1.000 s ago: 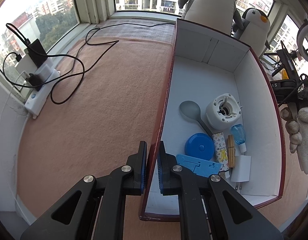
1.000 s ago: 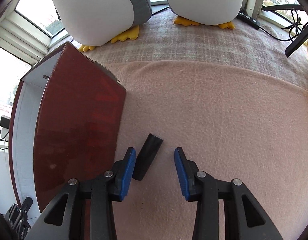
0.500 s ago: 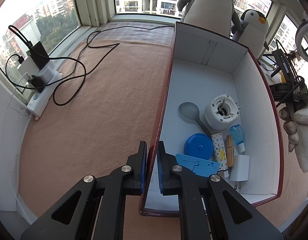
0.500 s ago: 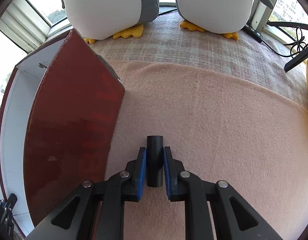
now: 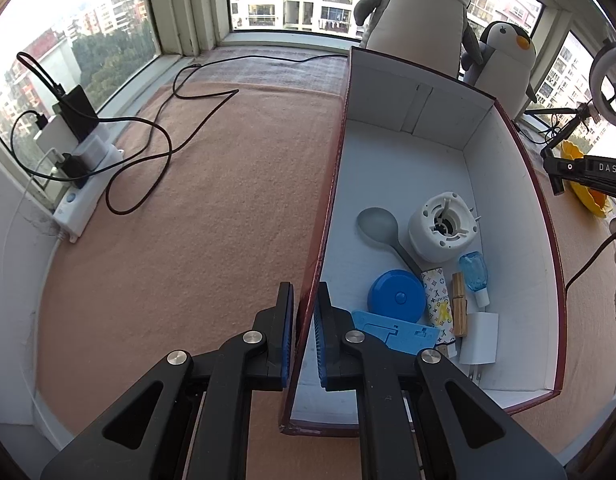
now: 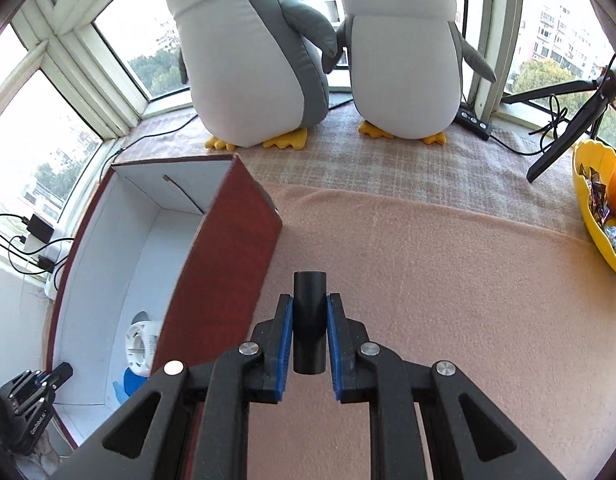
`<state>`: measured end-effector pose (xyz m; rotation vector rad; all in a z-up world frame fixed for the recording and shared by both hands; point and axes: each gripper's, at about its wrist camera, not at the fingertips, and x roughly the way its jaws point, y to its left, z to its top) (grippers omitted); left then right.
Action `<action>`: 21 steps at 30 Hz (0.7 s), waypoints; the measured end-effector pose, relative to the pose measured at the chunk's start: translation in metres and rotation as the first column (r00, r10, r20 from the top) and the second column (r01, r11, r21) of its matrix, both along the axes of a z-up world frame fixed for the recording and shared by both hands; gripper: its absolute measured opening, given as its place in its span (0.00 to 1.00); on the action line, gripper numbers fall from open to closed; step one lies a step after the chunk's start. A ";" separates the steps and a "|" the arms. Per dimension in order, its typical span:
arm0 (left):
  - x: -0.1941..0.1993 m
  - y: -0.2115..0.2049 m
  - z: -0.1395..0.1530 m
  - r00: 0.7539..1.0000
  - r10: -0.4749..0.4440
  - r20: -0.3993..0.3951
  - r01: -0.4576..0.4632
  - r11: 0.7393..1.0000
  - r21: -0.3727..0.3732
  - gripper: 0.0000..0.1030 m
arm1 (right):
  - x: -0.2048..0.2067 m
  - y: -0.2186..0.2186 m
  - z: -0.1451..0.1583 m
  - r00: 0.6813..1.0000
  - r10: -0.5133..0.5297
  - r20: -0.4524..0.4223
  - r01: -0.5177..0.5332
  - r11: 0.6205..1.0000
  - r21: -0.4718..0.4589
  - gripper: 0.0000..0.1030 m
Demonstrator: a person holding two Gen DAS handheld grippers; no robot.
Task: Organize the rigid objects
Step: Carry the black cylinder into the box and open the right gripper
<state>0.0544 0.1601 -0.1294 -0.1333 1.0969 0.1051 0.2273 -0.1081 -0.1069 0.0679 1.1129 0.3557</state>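
My left gripper (image 5: 303,336) is shut on the left wall of the dark red box (image 5: 520,152), near its front corner. On the box's white floor lie a grey spoon (image 5: 378,226), a white round part (image 5: 444,228), a blue disc (image 5: 396,294), a small blue bottle (image 5: 474,268), a white charger (image 5: 479,338) and several other small items. In the right wrist view my right gripper (image 6: 310,320) is shut on a black cylinder (image 6: 310,320), held above the pink blanket just right of the box (image 6: 223,248).
Two plush penguins (image 6: 251,52) stand behind the box by the window. A yellow bowl (image 6: 588,208) of wrapped sweets sits at the far right. A power strip (image 5: 87,184) with black cables lies left of the box. A tripod leg (image 6: 564,144) rests on the plaid cloth.
My right gripper closed on the black cylinder and lifted it off the blanket; the view now takes in the penguins and the box interior. The left gripper stayed on the box wall.
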 end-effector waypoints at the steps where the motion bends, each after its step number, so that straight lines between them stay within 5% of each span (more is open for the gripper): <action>1: 0.000 0.000 0.000 1.000 0.000 0.000 0.000 1.000 0.000 0.08 | -0.006 0.000 0.007 1.000 0.018 0.018 -0.019 1.000 0.010 0.14; 10: 0.001 -0.001 0.001 1.000 0.000 0.005 0.000 1.000 0.007 0.06 | -0.050 0.049 0.053 0.970 0.202 0.133 -0.204 0.979 0.003 0.14; 21: -0.001 -0.001 0.001 1.000 -0.001 0.015 0.001 1.000 0.008 0.05 | -0.088 0.111 0.048 0.919 0.368 0.139 -0.363 0.930 -0.066 0.14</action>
